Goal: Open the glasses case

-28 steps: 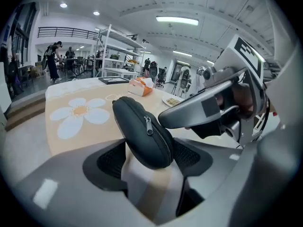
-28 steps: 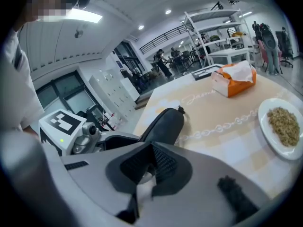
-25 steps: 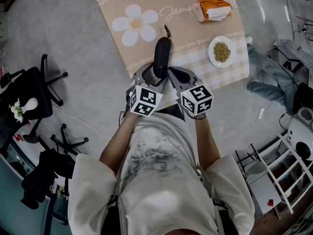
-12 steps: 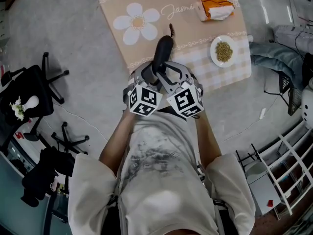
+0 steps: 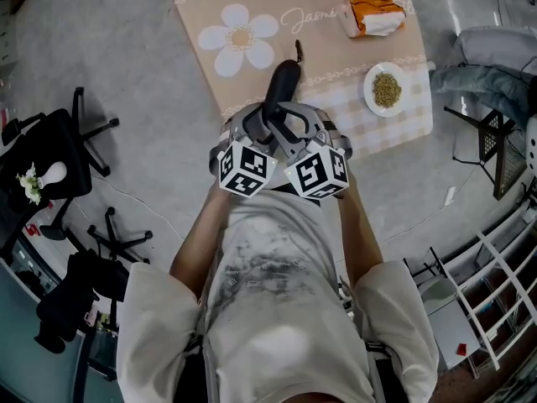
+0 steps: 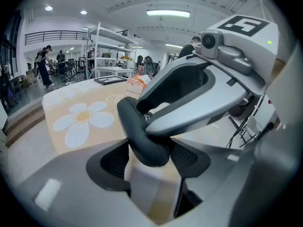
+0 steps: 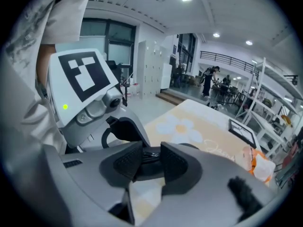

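The cloth-covered table (image 5: pixel 336 57) lies at your 12 o'clock, with a big daisy print (image 5: pixel 242 39) towards 11. At its near edge your two grippers meet. Your left gripper (image 6: pixel 151 151) is clamped on the glasses case (image 5: pixel 282 84), with a pad pressed on each side of its rounded near end. Your right gripper (image 7: pixel 149 161) comes in from 3 o'clock. Its jaws have just sprung apart and then eased in a little, and the case's zipped edge now fills the gap between them, both pads against it. The dark case stands up off the table's near edge, its far end towards 12. An orange-and-white packet (image 5: pixel 375 15) lies at 1 o'clock from it, and a small white plate (image 5: pixel 385 89) of greenish bits at 3.
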A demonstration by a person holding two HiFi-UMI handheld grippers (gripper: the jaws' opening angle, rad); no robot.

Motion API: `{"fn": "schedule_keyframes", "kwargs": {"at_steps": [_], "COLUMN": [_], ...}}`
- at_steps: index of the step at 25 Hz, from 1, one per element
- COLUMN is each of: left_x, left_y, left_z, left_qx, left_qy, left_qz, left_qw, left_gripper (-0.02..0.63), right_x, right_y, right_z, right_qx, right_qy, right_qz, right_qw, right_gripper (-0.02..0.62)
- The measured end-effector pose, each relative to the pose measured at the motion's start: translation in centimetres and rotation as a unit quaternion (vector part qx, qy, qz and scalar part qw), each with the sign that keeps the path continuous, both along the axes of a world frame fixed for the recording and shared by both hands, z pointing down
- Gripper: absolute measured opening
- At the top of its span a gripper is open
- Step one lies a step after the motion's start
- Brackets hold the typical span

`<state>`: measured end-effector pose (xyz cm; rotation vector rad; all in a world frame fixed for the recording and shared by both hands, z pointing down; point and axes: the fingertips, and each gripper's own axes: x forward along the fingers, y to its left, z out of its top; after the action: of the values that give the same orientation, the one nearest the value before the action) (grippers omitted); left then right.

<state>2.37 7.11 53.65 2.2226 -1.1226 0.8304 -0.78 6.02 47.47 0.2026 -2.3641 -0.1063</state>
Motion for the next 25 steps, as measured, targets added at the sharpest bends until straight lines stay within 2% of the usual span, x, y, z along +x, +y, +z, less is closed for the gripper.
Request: {"fn": "schedule_keyframes", "kwargs": {"at_steps": [3,5,10,14,20,25], "left_x": [-0.1,-0.2,-0.3,-0.5,-0.9,-1.1], "left_y": [0.1,0.2,0.2,0.2,0.4,0.5], "left_z": [0.1,0.1,0.1,0.1,0.3,0.3], "left_qx": [-0.002,-0.003,-0.005,-0.006,-0.012,-0.013], "left_qy": [0.0,0.003,0.015,0.02,0.031,0.032], "left_qz": [0.007,0.01,0.01,0.012,0.01,0.012], "left_qw": [1.0,0.9999,0.9998,0.9997,0.9994,0.9993], "left_gripper": [0.282,0.281,0.281,0.279,0.273,0.272], "right_x": [-0.3,-0.4,-0.7,-0.8,0.1,0.9], "right_y": [0.0,-0.2,-0.3,-0.5,-2.1,-2.8], "right_z": [0.2,0.1,-0.2,-0.4,-0.6,-0.7], "right_qx": [0.002,0.009,0.005,-0.006,-0.029,-0.042], "right_qy": [0.007,0.011,0.01,0.01,0.001,-0.011], "right_qz": [-0.02,-0.024,-0.032,-0.024,0.027,0.042], "right_qw": [1.0,1.0,0.999,1.0,0.999,0.998], "right_gripper": [0.112,0.049,0.015,0.015,0.012,0.014]}}
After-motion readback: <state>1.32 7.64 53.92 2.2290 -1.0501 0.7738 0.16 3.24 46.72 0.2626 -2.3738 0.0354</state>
